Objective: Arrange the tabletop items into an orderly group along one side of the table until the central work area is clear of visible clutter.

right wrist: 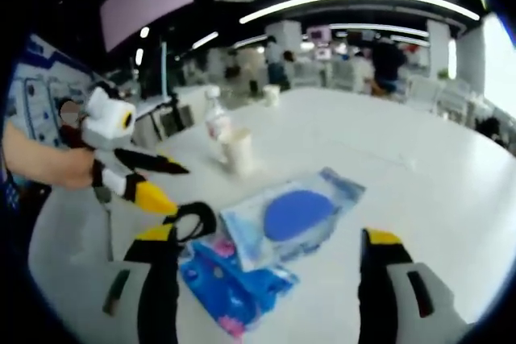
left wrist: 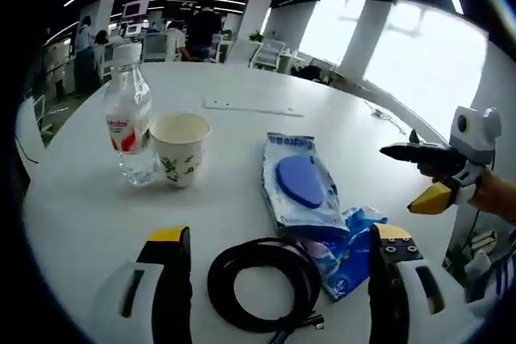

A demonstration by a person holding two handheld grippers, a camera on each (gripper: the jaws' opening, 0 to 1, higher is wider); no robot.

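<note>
On the white round table [left wrist: 97,207] stand a clear water bottle [left wrist: 129,118] and a paper cup [left wrist: 180,147], side by side. A wet-wipes pack with a blue lid [left wrist: 300,183] lies at the centre, a small blue packet [left wrist: 347,259] overlapping its near end. A coiled black cable [left wrist: 262,283] lies between the jaws of my open left gripper [left wrist: 280,234]. My right gripper [left wrist: 435,175] hovers open at the table's right edge. In the right gripper view, my right gripper [right wrist: 270,237] stands open above the wipes pack [right wrist: 294,215] and blue packet [right wrist: 234,279]; the left gripper [right wrist: 149,179] is open beside the cable [right wrist: 193,219].
A flat white sheet [left wrist: 250,106] lies farther back on the table. Beyond it is an office with desks, chairs and people [left wrist: 197,30]. The bottle [right wrist: 215,126] and cup [right wrist: 239,151] stand behind the pack in the right gripper view. Wide bare tabletop [right wrist: 419,159] stretches to the right.
</note>
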